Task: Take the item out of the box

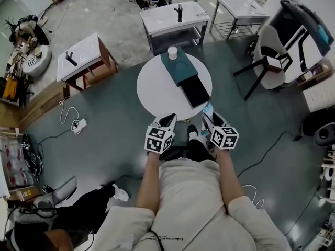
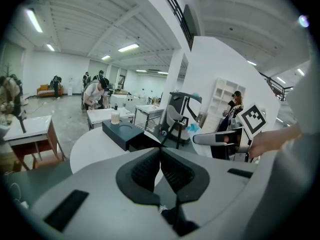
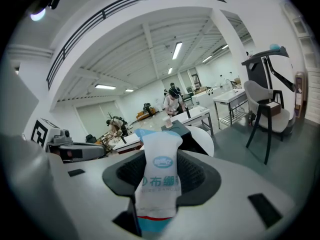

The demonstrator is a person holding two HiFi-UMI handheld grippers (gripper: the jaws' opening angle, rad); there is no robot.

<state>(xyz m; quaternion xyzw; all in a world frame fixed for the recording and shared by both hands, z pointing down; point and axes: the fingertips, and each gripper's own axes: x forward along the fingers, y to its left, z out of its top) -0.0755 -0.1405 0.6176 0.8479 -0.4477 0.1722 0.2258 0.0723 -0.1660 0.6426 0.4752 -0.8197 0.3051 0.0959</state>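
A dark teal box (image 1: 179, 67) lies on the round white table (image 1: 152, 88), its black inner tray (image 1: 194, 91) pulled out toward me. A white cup (image 1: 172, 52) stands on the box's far end. My right gripper (image 1: 208, 115) hangs just off the table's near edge, shut on a white and blue packet (image 3: 160, 179) that stands up between its jaws. The packet (image 1: 208, 109) also shows in the head view. My left gripper (image 1: 168, 121) is beside it at the near edge, jaws together with nothing between them (image 2: 160, 153). The box (image 2: 120, 133) lies ahead of it.
White work tables (image 1: 175, 17) (image 1: 238, 5) (image 1: 84, 56) stand beyond the round table. A chair (image 1: 269, 48) is at the right. Cables and a power strip (image 1: 77, 124) lie on the floor at the left. People work in the background.
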